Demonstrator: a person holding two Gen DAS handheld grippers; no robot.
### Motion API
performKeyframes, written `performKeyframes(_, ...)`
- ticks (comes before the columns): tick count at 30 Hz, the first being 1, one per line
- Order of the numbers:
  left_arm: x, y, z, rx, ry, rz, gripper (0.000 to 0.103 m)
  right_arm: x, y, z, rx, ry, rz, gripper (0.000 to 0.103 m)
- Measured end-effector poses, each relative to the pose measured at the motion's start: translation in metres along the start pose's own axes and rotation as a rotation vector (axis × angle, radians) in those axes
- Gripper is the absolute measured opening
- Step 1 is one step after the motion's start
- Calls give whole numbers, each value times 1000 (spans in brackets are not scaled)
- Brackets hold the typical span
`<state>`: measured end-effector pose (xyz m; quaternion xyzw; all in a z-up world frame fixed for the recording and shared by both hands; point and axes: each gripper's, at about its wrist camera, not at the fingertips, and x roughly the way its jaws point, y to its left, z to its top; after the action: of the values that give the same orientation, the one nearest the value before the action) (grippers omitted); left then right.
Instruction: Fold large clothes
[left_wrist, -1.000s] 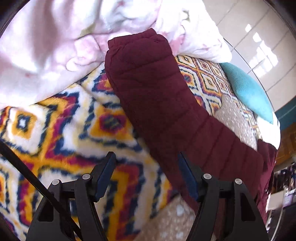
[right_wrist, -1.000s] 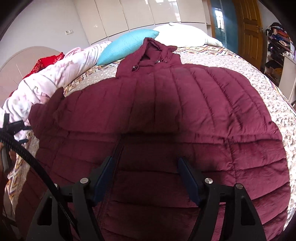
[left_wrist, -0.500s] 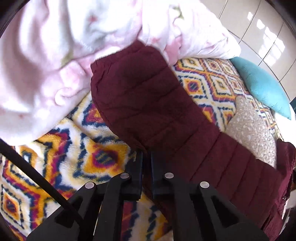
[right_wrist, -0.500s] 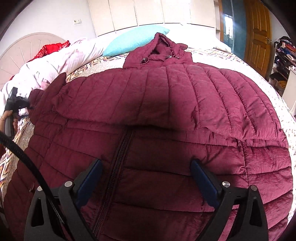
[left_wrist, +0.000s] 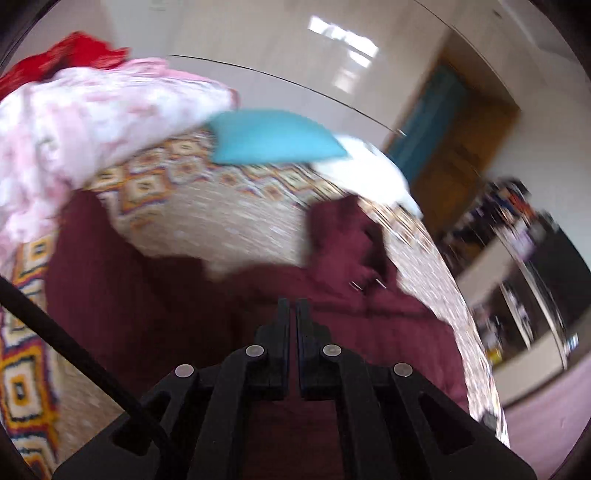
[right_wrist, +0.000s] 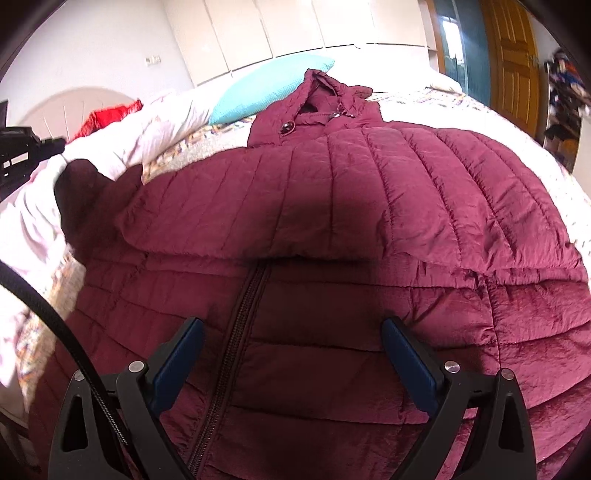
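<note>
A maroon quilted jacket (right_wrist: 369, 206) lies front-up on the bed, hood (right_wrist: 325, 103) toward the pillows and zipper (right_wrist: 236, 332) running down the middle. One sleeve is folded across its chest. The other sleeve (right_wrist: 85, 195) is lifted off the bed at the left, beside my left gripper (right_wrist: 22, 155). In the blurred left wrist view, my left gripper (left_wrist: 291, 306) is shut, with the maroon sleeve (left_wrist: 110, 295) draping from it over the jacket body (left_wrist: 369, 332). My right gripper (right_wrist: 291, 332) hovers open above the jacket front, nothing between its fingers.
A teal pillow (right_wrist: 273, 85) and a white pillow (left_wrist: 369, 170) lie at the bed's head. A pink-white duvet (left_wrist: 74, 129) and a red cloth (right_wrist: 110, 114) are piled on the left. The patterned bedcover (left_wrist: 22, 369) shows at the left edge. A wooden door (right_wrist: 513, 62) stands at the right.
My left gripper shut on the sleeve, then rose and swung over the jacket, rolling, with the sleeve lifted along. My right gripper opened wider and stayed in place.
</note>
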<state>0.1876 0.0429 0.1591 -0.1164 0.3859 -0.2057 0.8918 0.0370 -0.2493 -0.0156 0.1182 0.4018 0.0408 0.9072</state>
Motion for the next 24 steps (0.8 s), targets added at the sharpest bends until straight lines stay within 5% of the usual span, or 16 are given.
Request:
performKeyframes(6,32,-53,-76,124,123,12,3,-2,-1,-1,16,-5,15,99)
performKeyframes(9,17,-35,-108,78,117,36,21,-2,-1,-1,19,-6,19,99)
performKeyframes(11,3,-16,-118,45,88,85,41,-2,-2,0,17,-5,17,99)
performKeyframes(13,-12,3,-127,21,63,150,49,-1,-2,-1,13,-4,12,99)
performKeyframes(17,-29,72,-119,-90,55,260,54,1,4,-1,-14,8,-24,99)
performKeyframes(24,-40,204,-70,-430,-37,211,67,7,13,0,-69,31,-96,100)
